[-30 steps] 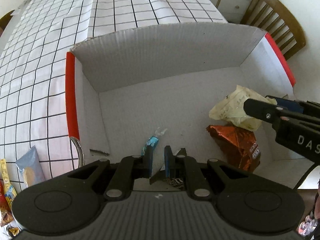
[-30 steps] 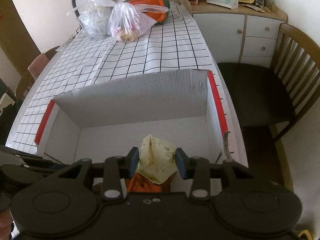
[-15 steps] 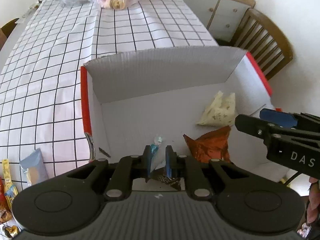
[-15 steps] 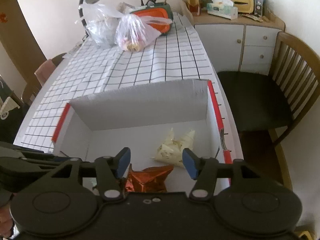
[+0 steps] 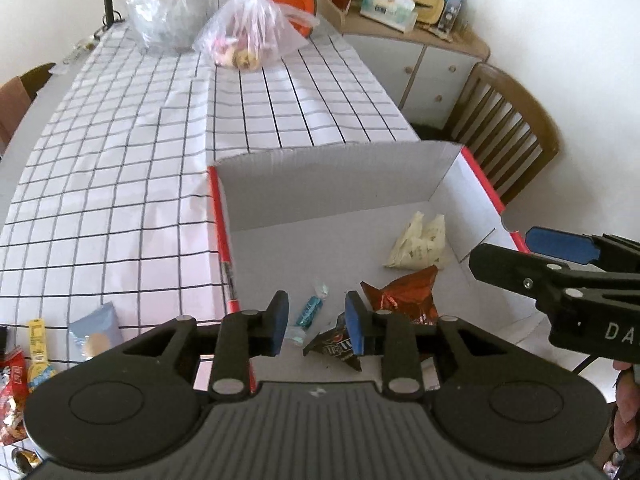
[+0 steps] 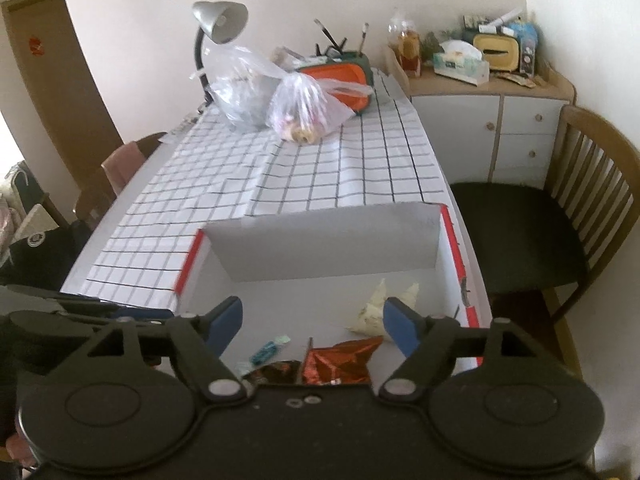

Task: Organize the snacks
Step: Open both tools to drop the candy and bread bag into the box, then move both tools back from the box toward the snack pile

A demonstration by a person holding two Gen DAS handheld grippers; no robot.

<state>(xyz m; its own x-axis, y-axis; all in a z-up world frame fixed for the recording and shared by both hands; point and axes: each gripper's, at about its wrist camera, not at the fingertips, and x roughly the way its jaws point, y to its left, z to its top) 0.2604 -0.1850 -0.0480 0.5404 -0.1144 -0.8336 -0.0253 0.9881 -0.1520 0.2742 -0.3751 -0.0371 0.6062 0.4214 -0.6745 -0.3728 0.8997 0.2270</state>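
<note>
A: Status? Which step?

B: Drop-off looks done, imo. Left claw (image 5: 316, 322) is spread wide w/ nothing in it, above the near edge of the box (image 5: 320, 184). Right claw (image 6: 314, 320) is released too, holding nothing, over the box's near side.

A: What's in the box?

B: Four snacks on the box floor. Cream pouch (image 5: 418, 242) toward the box's far right corner. Orange foil bag (image 5: 402, 292) just nearer than it. Dark packet (image 5: 334, 346) by the box's near wall, right under the left claw. Small blue candy (image 5: 308, 312) beside that, closer to the box's left wall.

A: Anything outside the box?

B: Yes, more snacks on the desk (image 5: 120, 184), left of the box's near corner: pale blue pack (image 5: 96, 332), yellow stick pack (image 5: 38, 346), red bag (image 5: 10, 368) at frame edge.

A: Next move?

B: Prob. left claw swings left off the box, drops to the blue pack, closes on it. Pack lies flat, so needs a low approach to catch an edge.
</note>
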